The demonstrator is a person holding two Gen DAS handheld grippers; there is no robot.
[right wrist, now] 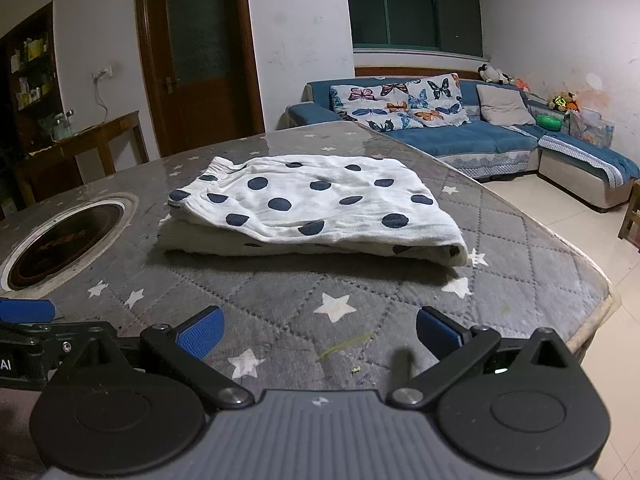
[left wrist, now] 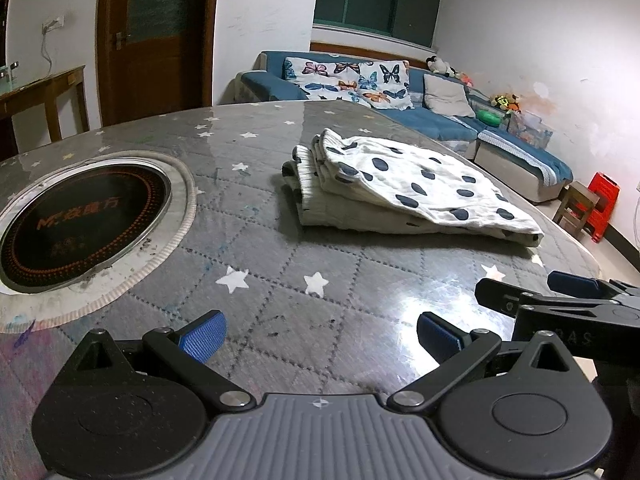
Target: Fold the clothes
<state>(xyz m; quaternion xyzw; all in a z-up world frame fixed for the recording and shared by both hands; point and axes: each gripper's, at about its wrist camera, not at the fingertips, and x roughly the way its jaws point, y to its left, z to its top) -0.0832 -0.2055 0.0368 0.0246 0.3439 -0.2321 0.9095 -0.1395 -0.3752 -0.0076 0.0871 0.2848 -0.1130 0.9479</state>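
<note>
Blue-padded fingers (right wrist: 200, 334) of both my grippers — left gripper (left wrist: 320, 336), right gripper (right wrist: 318, 334) — spread wide, holding nothing. Well ahead on the quilted desk (right wrist: 280, 304), the dotted garment (right wrist: 316, 208) lies folded. This fold looks finished; next, probably reaching forward to tidy or halve it.

White garment (right wrist: 320, 204) w/ navy dots, grey quilted table cover (right wrist: 280, 300) w/ white stars, blue sofa (right wrist: 460, 136), butterfly-print cushions (right wrist: 404, 104)
</note>
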